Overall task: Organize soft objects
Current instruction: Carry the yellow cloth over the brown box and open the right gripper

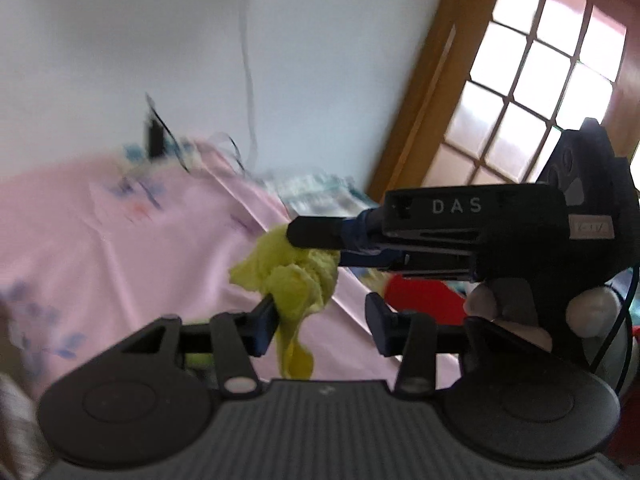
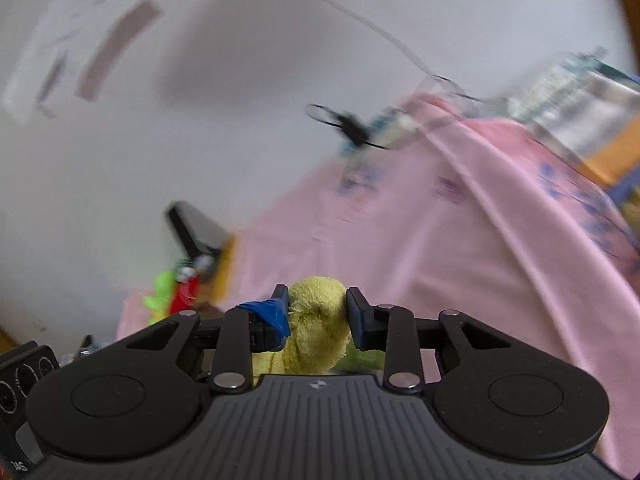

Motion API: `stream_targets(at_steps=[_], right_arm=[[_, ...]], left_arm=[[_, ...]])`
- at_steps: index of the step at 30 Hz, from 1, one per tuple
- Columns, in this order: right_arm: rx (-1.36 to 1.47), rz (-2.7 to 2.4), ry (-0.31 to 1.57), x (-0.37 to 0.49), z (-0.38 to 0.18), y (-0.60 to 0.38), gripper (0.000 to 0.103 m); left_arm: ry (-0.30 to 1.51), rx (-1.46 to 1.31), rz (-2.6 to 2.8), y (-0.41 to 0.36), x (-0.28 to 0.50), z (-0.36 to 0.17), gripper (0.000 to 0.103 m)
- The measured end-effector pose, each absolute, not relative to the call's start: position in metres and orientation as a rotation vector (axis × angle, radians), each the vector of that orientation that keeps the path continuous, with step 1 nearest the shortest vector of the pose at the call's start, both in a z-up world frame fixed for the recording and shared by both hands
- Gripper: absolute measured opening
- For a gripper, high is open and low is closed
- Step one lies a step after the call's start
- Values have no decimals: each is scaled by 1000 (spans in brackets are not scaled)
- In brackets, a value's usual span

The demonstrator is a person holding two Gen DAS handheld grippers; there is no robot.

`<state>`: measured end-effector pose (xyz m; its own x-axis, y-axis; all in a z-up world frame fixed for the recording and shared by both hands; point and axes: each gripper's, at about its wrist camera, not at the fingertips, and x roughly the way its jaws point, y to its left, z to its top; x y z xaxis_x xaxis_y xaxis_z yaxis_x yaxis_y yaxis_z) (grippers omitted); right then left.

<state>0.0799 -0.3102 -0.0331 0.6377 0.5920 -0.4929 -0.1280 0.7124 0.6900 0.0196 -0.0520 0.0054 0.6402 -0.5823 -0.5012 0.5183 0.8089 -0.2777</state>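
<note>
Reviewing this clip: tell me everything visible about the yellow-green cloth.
The yellow-green cloth is a small terry-looking piece, bunched and crumpled rather than spread. It is lifted above the pink sheet, with a loose tail drooping down. The right gripper is shut on one wad of it. The left gripper is open: only its left finger meets the cloth. The frames are blurred, so finer detail is unclear.
</note>
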Motion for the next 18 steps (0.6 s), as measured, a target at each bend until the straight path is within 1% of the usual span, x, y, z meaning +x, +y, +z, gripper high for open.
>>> stream_targets(at_steps=[4,8,13,18], right_arm=[[620,574,698,89,3,-258,14],[557,707,663,105,28,-193,14],[421,855,673,122,36,-100,14],[300,966,747,144,17,-20,14]], left_arm=[[521,-129,-545,8,8,35,45],[480,-119,-444,65,-1,48,45],[514,-157,-343,133,-3,39,45],[589,-170,-297,180,13,14,45]])
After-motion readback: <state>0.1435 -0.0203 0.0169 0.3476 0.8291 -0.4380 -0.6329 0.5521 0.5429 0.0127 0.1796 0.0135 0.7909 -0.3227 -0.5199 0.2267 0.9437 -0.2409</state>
